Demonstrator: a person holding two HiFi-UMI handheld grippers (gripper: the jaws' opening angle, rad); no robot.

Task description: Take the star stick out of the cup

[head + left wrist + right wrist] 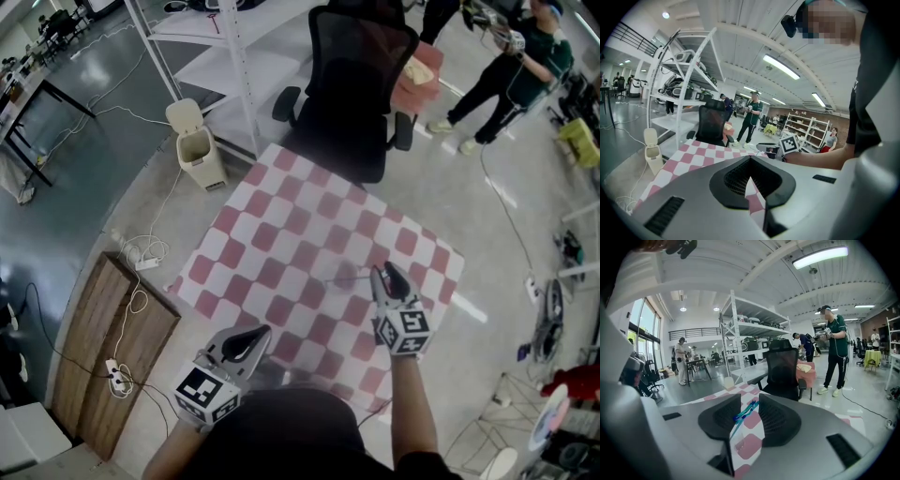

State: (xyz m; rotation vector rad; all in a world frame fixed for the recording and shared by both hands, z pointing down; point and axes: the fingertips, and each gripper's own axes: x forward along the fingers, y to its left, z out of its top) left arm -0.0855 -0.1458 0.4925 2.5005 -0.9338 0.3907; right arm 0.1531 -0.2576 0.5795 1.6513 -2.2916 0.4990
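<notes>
The star stick [745, 411] has a blue star head on a thin stem, and the head lies across the gap between my right gripper's [750, 402] pads, touching both. Its stem runs down into a clear plastic cup [739, 445] standing on the red-and-white checked cloth. In the head view the cup [345, 276] is a faint clear shape just left of my right gripper [384, 274]. My left gripper [253, 341] hovers over the near left part of the cloth, away from the cup. In the left gripper view its jaws [750, 167] meet at the tips with nothing held.
The checked table [281, 234] has a black office chair [361, 84] at its far side. A beige bin [198, 146] and white shelving [225, 47] stand at the back left. A wooden board [112, 347] with cables lies on the floor to the left. People [511, 66] stand at the back right.
</notes>
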